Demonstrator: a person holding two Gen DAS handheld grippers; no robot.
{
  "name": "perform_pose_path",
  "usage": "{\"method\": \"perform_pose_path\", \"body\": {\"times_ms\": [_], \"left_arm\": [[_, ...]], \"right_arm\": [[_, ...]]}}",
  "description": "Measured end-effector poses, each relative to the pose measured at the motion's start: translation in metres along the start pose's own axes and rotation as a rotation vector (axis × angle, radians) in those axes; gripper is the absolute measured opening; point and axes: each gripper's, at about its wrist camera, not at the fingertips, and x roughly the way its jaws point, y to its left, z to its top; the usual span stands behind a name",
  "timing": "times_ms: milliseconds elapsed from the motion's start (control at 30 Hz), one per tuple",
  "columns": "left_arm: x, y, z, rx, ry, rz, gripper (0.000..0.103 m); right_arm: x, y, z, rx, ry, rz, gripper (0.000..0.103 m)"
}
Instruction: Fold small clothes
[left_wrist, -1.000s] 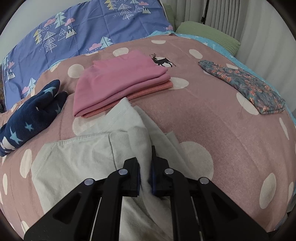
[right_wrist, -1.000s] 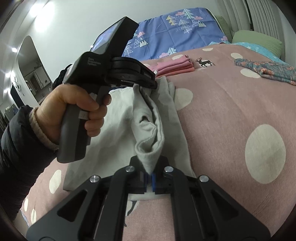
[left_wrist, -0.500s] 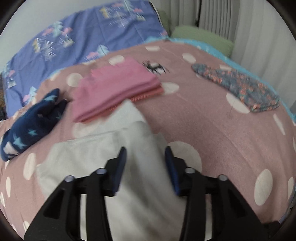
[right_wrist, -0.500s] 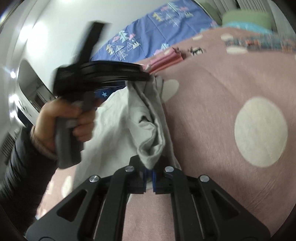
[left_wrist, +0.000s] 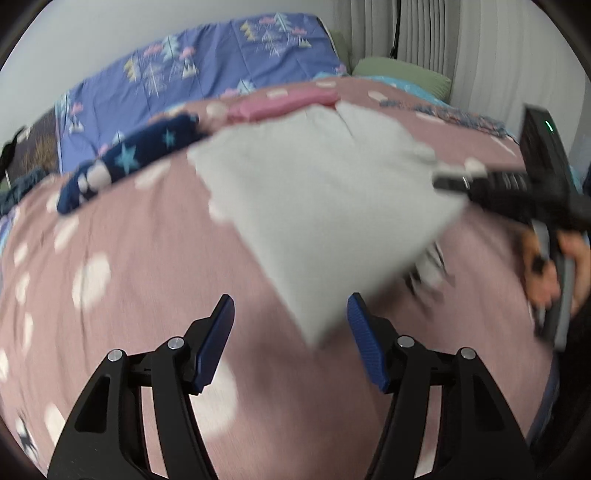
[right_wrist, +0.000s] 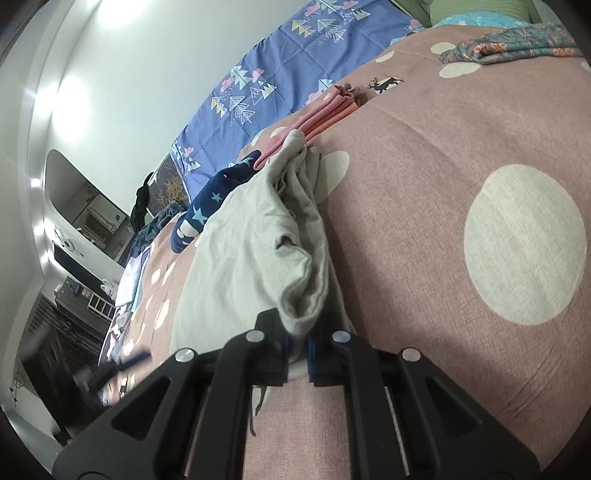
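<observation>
A bed (right_wrist: 424, 155) fills both views, its pink spotted cover running back to a blue quilt (left_wrist: 207, 74) with tree prints at the far wall. On the cover, the largest thing is the grey garment (left_wrist: 317, 206), the piece now in work. It lies spread in the middle, with one side edge gathered into a long ridge along its right. Beyond it, at the far end, sits a pink pile (right_wrist: 328, 110), already folded flat and just touching the grey garment's far tip. To the left of the pile rests a navy star-print piece (left_wrist: 122, 162), rolled or bunched rather than folded flat. Far right lies a floral piece (right_wrist: 509, 46), loose and well apart from the rest.

The right gripper (right_wrist: 297, 354) is clenched on the near end of the grey ridge, the cloth pinched between its pads. The left gripper (left_wrist: 291, 339) is opening, with its jaws wide; the garment's near corner shows between them, but the pads do not press it.

By the look of it, the task is partway: one pile is done, the grey garment has only its first lengthwise fold begun, and at least the floral piece probably waits.
</observation>
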Motion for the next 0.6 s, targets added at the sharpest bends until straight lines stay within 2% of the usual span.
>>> {"method": "perform_pose_path", "body": {"times_ms": [67,167,267,333,400,467,500,533,567,600], "left_arm": [[0.000,0.002,-0.011,-0.018,0.001,-0.034,0.064],[0.009,0.001,-0.010,-0.023,0.000,0.000,0.064],[0.019,-0.001,-0.006,-0.032,-0.010,0.069,0.064],[0.022,-0.001,-0.005,-0.036,-0.008,0.143,0.064],[0.020,0.001,-0.008,-0.030,0.002,0.177,0.066],[0.017,0.007,-0.016,-0.040,0.024,0.175,0.066],[0.016,0.009,-0.020,-0.042,0.032,0.173,0.066],[0.014,0.012,-0.024,-0.044,0.040,0.176,0.066],[0.011,0.013,-0.027,-0.049,0.045,0.179,0.066],[0.007,0.015,-0.028,-0.058,0.044,0.171,0.065]], "right_arm": [[0.001,0.000,0.001,0.005,0.002,-0.006,0.007],[0.003,0.002,0.001,0.002,0.002,-0.022,0.006],[0.001,0.001,0.002,0.019,-0.004,-0.012,0.006],[-0.002,-0.002,0.004,0.037,-0.011,0.005,0.006],[-0.006,-0.003,0.004,0.039,-0.012,0.001,0.006],[-0.010,-0.003,0.002,0.007,-0.010,-0.059,0.009],[-0.012,-0.002,0.001,-0.018,-0.014,-0.103,0.016],[-0.016,0.000,0.001,-0.049,-0.027,-0.155,0.028],[-0.022,0.002,0.001,-0.080,-0.044,-0.201,0.029],[-0.028,0.004,0.002,-0.097,-0.056,-0.203,0.027]]}}
